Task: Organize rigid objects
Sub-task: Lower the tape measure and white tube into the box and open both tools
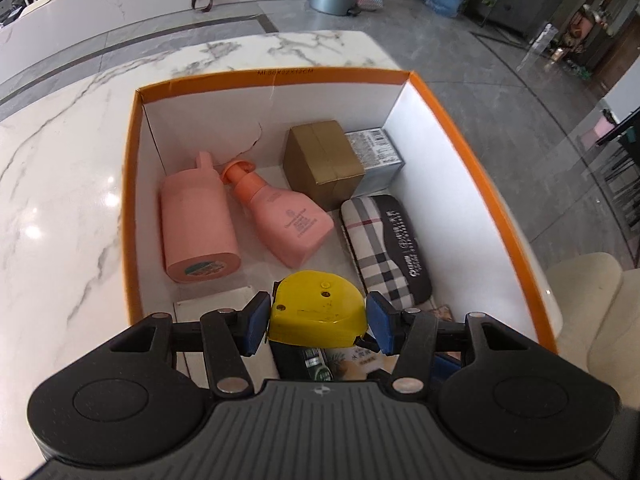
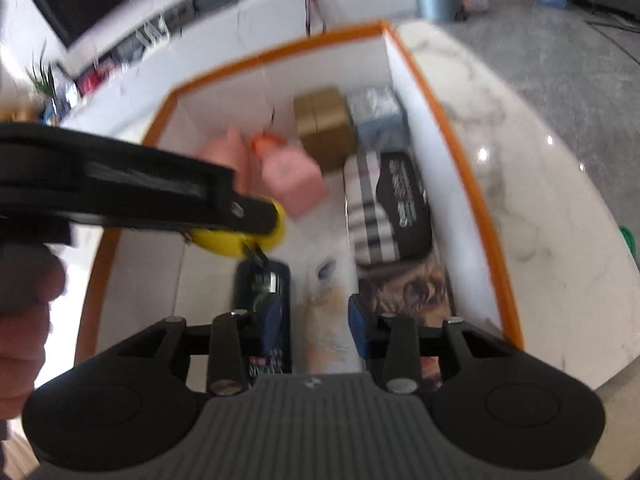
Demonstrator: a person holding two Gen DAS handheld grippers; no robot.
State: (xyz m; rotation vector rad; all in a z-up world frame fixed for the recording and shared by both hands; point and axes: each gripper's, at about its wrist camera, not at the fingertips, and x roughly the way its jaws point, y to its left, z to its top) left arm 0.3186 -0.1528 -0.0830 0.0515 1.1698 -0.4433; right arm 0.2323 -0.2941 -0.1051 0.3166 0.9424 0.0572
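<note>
A marble table (image 1: 60,168) is seen carrying an orange-rimmed box (image 1: 132,184) with white inner walls. Inside the box, a pink cylindrical bottle (image 1: 198,224) is laid on its side near the left wall, with a pink pump bottle (image 1: 290,220) lying just beside it. A plaid glasses case (image 1: 384,248) is laid along the right wall, and behind it a gold carton (image 1: 322,162) is set against a silver box (image 1: 376,156) in the far right corner. A dark flat pack (image 2: 262,292) and a printed pale packet (image 2: 324,320) are seen on the near floor of the box, with a brown patterned item (image 2: 416,296) lying to their right.

A yellow tape measure (image 1: 318,310) is held above the near part of the box, clamped between the blue pads of the left gripper (image 1: 318,322). The right gripper (image 2: 316,324) is held over the near end of the box with its jaws apart, nothing being gripped between them; that view is blurred
</note>
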